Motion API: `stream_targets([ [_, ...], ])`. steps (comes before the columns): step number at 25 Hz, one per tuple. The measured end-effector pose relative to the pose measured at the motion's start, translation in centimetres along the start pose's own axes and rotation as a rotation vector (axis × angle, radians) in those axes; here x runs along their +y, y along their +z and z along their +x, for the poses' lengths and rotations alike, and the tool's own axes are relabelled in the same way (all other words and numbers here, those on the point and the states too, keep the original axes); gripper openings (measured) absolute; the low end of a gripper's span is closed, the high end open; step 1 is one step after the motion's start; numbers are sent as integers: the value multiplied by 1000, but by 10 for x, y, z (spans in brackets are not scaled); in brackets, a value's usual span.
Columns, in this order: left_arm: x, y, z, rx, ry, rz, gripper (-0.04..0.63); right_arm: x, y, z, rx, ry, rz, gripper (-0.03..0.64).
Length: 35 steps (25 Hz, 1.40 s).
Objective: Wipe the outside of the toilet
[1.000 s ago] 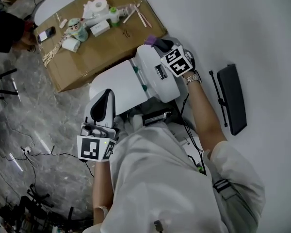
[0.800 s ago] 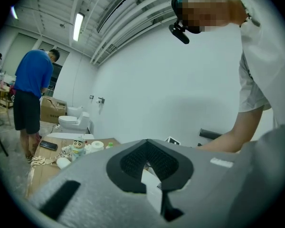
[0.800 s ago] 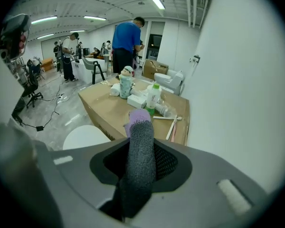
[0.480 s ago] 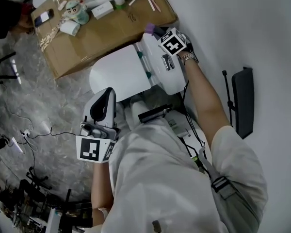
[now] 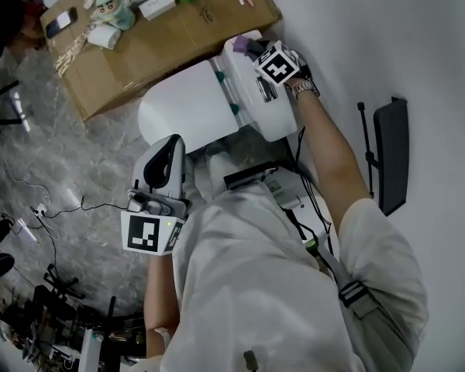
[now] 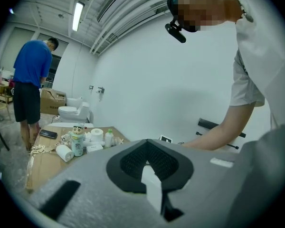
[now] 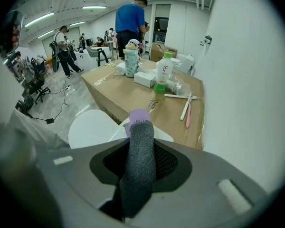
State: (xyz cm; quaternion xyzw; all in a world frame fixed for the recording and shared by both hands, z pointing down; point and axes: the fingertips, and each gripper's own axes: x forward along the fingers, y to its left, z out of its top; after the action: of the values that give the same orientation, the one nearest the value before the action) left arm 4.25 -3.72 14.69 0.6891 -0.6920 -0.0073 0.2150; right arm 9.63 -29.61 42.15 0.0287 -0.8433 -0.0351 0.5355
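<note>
A grey cloth (image 7: 138, 151) with a purple end is pinched between the jaws of the right gripper (image 5: 257, 53), and its free end sticks out past the jaw tips. In the head view this gripper is held over the top of the white cistern (image 5: 267, 115), at the corner nearest the wall and the cardboard box (image 5: 167, 41). Whether the cloth is pressed onto the cistern cannot be made out. The toilet (image 5: 182, 111) is seen just beside the box, with its lid shut and its cistern against the white wall.

The left gripper (image 5: 167, 147) is held well apart from the right one, in front of the bowl and above the grey marbled floor (image 5: 85, 169). Its jaws are pressed together and nothing is seen between them.

On the box, a cartoon-figure bottle (image 7: 131, 56), a green-capped bottle (image 7: 164, 75), a small white carton (image 7: 145, 79), a toilet roll (image 7: 119, 69) and two toothbrushes (image 7: 185, 106) are laid out, and a phone (image 5: 60, 23) is seen at its far end. Beyond the box, a person in a blue shirt (image 7: 129, 18) is seen standing. Cables (image 5: 77, 208) are strewn over the floor to the left.
</note>
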Motion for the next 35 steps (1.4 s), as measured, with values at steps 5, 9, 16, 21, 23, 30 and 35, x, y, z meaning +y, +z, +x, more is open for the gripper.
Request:
stream_targets([
  [5,-5,-7,0,22,-40,-1,5,7,-19,-7,9,-10,43,118],
  [9,-6,-13,0,40,-63,-6,5,9,-31,-11,5,-25,96,118],
  [16,-19,-22,-6,46,-95,-10,5,9,-62,-23,2,-68,263,118],
  [21,-28,-28,-14,47,-122,-7,5,19,-67,-41,-38,-121,223,118],
  [23,-30,-30,-17,48,-132,-6,5,23,-62,-49,-76,-140,180,118],
  [30,-38,-38,-28,56,-165,9,5,71,-72,-55,-62,-49,84,118],
  [35,-46,-44,-39,71,-195,16,5,96,-90,-66,-43,-45,96,118],
])
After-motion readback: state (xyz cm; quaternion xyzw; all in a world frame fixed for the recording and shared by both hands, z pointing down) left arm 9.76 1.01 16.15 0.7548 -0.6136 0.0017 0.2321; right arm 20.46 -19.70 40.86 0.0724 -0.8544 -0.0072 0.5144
